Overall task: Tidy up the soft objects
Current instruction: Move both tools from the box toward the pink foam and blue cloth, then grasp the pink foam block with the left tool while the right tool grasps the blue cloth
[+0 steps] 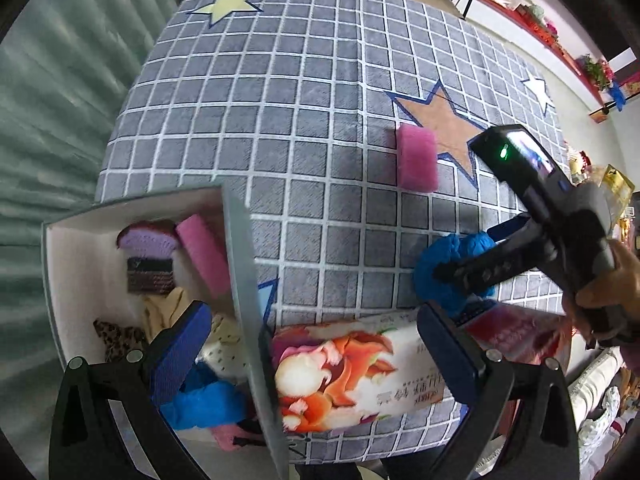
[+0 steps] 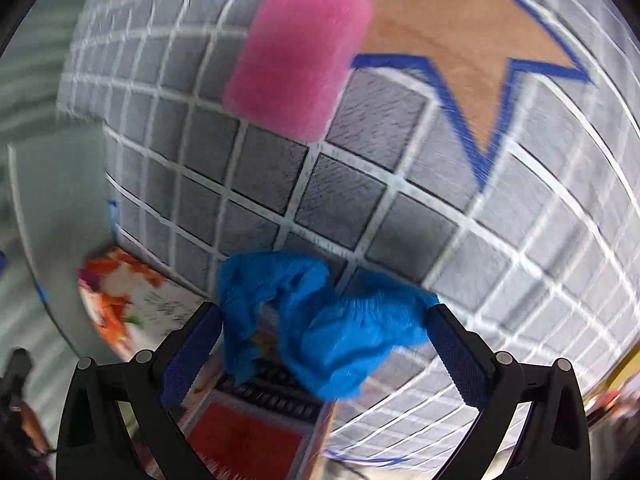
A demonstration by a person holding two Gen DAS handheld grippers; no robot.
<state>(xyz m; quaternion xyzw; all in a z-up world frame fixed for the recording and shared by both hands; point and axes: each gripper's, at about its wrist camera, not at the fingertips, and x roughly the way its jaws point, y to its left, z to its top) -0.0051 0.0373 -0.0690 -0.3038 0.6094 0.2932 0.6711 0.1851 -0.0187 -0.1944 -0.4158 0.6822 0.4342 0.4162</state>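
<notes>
A crumpled blue shoe cover (image 2: pixel 320 320) lies between the fingers of my right gripper (image 2: pixel 324 344), whose jaws stand wide on either side of it; it also shows in the left wrist view (image 1: pixel 444 264). A pink sponge (image 1: pixel 417 158) lies on the checked grey mat (image 1: pixel 280 120), and it shows in the right wrist view (image 2: pixel 296 56) too. My left gripper (image 1: pixel 316 348) is open, straddling the wall of a white box (image 1: pixel 240 264) that holds several soft items. A floral tissue pack (image 1: pixel 352 376) lies between its fingers.
A green curtain (image 1: pixel 52 112) hangs at the left. A red package (image 2: pixel 244 436) lies under the shoe cover. Cluttered shelves (image 1: pixel 560 40) stand at the far right. The mat carries an orange star (image 1: pixel 444 120).
</notes>
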